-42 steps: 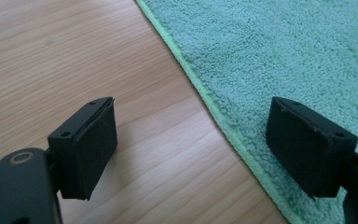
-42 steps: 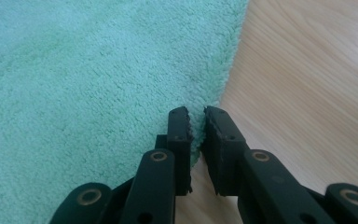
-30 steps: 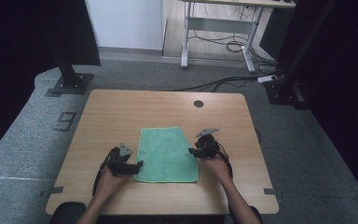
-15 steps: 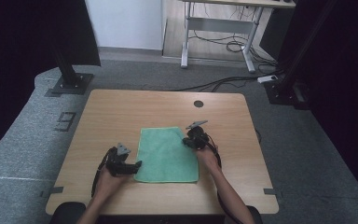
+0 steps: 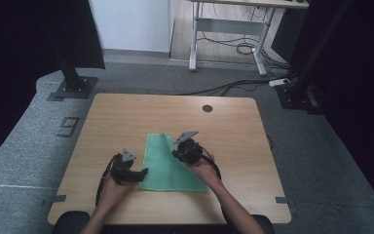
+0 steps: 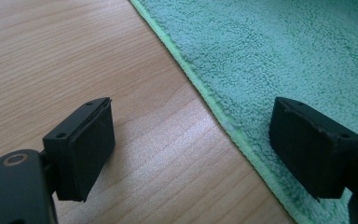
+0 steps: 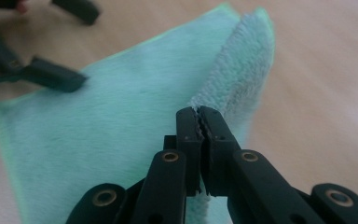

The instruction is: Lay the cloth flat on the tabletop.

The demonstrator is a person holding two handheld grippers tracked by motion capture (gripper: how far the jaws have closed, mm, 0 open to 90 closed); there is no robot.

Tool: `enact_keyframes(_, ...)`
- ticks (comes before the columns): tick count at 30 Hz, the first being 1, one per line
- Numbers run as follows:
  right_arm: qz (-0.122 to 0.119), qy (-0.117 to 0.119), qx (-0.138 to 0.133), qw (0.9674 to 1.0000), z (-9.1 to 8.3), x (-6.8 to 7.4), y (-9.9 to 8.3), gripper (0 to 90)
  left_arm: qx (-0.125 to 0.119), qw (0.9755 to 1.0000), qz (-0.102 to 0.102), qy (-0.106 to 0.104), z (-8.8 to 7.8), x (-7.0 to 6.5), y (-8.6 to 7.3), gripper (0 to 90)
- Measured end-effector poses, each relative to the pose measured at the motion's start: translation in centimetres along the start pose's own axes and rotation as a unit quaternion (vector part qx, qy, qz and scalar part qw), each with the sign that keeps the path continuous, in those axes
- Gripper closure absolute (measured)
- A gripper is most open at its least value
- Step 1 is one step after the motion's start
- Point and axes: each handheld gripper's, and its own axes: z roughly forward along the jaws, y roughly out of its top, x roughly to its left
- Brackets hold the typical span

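Note:
A green towel (image 5: 161,163) lies on the wooden table (image 5: 126,114), toward its front middle. My right gripper (image 5: 177,154) is shut on the towel's right edge, lifted and carried leftward over the cloth. In the right gripper view the jaws (image 7: 200,114) pinch a raised fold of the towel (image 7: 98,116). My left gripper (image 5: 143,172) rests at the towel's lower left edge, open. In the left gripper view its pads (image 6: 190,103) straddle the hem: one over bare wood, the other over the towel (image 6: 284,46), gripping nothing.
A round cable hole (image 5: 207,108) sits near the table's far edge. Beyond the table are a desk frame (image 5: 224,29) with cables on the floor and black stands (image 5: 73,78) at both sides. Bare wood surrounds the towel.
My right gripper has shut on the towel's right edge and moved left and slightly up, pulling that edge over the cloth. The left gripper has stayed put, open.

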Motion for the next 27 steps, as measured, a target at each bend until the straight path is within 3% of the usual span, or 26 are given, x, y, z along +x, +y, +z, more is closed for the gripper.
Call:
enact_keyframes(7, -0.024, 0.036, 0.031, 0.9986, 3.6, 2.9, -0.3, 84.3, 0.001, 1.0, 0.001, 0.0, -0.1, 0.0, -0.1, 15.1)
enact_keyframes(10, -0.027, 0.044, 0.035, 0.9981, 3.8, 3.3, -0.3, 78.7, 0.001, 1.0, 0.002, 0.0, -0.1, 0.0, -0.1, 15.1)
enact_keyframes(14, -0.02, 0.044, 0.016, 0.9987, 2.6, 2.7, 0.5, 70.9, 0.001, 1.0, 0.0, 0.0, -0.1, 0.0, -0.1, 15.0)
enact_keyframes(16, -0.007, 0.028, -0.002, 0.9996, 1.3, 1.6, 1.5, 66.9, 0.001, 1.0, 0.001, 0.0, -0.1, 0.0, 0.0, 15.0)
enact_keyframes(20, 0.004, 0.006, -0.001, 1.0, 1.1, 0.5, 1.8, 64.6, 0.001, 1.0, 0.0, 0.0, -0.1, 0.0, -0.1, 15.0)
enact_keyframes(27, 0.014, -0.003, 0.013, 0.9998, 4.3, -0.9, 1.6, 57.4, 0.001, 1.0, -0.001, -0.001, 0.0, 0.0, 0.0, 15.0)
